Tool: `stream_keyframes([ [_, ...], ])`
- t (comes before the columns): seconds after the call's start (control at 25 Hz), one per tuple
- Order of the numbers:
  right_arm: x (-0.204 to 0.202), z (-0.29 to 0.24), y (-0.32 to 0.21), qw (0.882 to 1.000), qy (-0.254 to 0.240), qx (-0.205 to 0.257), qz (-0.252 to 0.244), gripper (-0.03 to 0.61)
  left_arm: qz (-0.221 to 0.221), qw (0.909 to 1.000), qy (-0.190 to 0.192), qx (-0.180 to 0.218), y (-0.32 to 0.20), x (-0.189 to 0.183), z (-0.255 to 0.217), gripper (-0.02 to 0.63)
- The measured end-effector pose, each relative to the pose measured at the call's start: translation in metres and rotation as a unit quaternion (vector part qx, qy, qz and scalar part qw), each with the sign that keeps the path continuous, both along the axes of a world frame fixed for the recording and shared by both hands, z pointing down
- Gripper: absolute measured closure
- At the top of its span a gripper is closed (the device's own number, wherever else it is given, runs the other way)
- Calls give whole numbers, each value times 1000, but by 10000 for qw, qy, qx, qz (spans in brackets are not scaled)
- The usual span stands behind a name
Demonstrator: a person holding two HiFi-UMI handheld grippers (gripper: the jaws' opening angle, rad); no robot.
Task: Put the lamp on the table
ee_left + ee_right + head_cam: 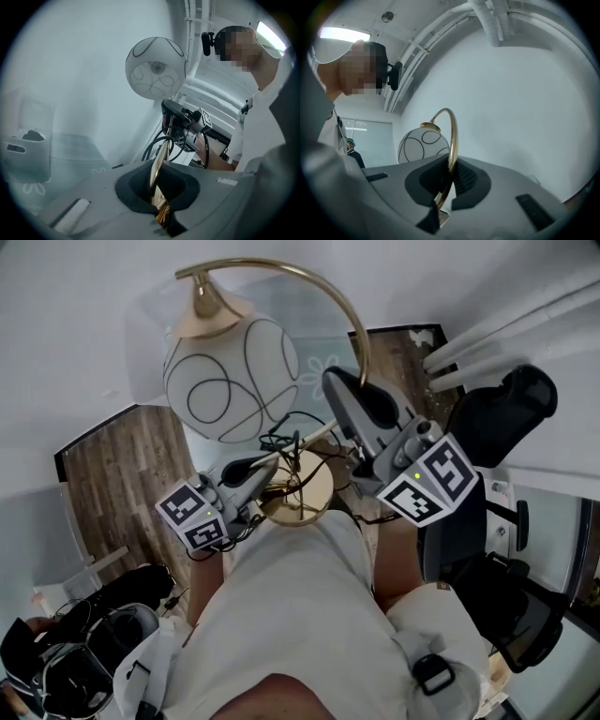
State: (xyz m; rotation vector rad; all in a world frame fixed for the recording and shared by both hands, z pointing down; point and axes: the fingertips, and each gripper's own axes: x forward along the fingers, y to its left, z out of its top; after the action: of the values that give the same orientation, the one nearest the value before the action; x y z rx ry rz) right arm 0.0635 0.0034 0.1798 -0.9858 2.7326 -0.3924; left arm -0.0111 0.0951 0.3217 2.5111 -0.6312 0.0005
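The lamp has a white globe shade [230, 381] with black looping lines, a gold arched arm [319, 285] and a round gold base [302, 491]. It is held up in front of me, over the edge of a white surface [84, 343]. My left gripper [272, 470] is shut on the rim of the base [157, 168]. In the left gripper view the shade [156, 68] hangs above. My right gripper [349, 399] is shut on the lower part of the arm [452, 136], with the shade [423, 145] just beyond. A black cord [281, 437] dangles by the base.
A translucent sheet with flower print [314, 338] lies on the white surface. Wood floor [122, 474] shows at left. A black office chair [506, 409] and white bars [506, 329] stand at right. Dark bags and gear [75, 652] lie lower left.
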Motion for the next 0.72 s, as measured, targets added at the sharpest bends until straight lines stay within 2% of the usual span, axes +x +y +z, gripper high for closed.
stream_keyframes([
  [0.36,11,3,-48,9994,-88,-96,-315,575,-265,9996,-46,-45,-46,13,2,614],
  [0.72,16,10,-83,9991,-37,-164,-378,575,-368,9993,-40,-59,-79,21,9,614],
])
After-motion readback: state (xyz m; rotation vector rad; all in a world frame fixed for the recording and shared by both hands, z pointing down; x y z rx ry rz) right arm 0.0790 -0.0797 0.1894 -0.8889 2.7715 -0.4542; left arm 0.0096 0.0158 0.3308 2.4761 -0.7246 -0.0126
